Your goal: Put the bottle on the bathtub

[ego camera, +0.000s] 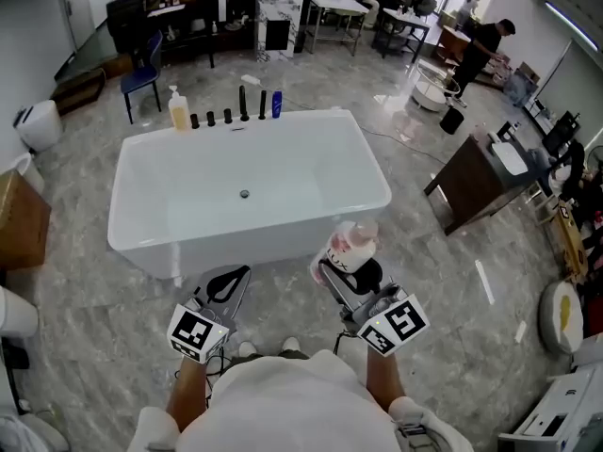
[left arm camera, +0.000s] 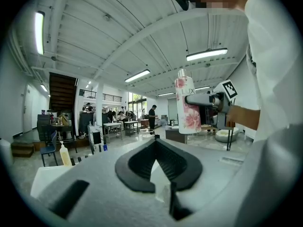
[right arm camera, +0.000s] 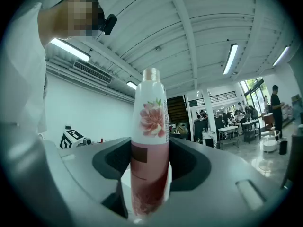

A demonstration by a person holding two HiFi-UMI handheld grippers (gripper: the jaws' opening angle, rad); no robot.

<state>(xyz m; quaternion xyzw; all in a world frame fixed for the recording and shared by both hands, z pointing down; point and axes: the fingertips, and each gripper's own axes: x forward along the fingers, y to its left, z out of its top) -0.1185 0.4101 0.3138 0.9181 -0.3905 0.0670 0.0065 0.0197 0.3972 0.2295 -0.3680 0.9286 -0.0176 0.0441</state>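
Observation:
A white bottle (ego camera: 354,241) with a pink flower label and pink lower half stands upright in my right gripper (ego camera: 345,267), which is shut on its lower body. In the right gripper view the bottle (right arm camera: 150,126) fills the gap between the jaws of that gripper (right arm camera: 150,156). It hangs just outside the near right corner of the white bathtub (ego camera: 236,243). My left gripper (ego camera: 229,282) is below the tub's near wall, its jaws together at the tip (left arm camera: 156,138) with nothing in them. The left gripper view shows the bottle (left arm camera: 186,105) held up to the right.
Along the tub's far rim stand a yellow pump bottle (ego camera: 178,111), several small black bottles (ego camera: 226,115) and a blue one (ego camera: 276,104). A brown cabinet (ego camera: 476,182) is to the right, a cardboard box (ego camera: 19,219) to the left, a blue chair (ego camera: 141,73) beyond.

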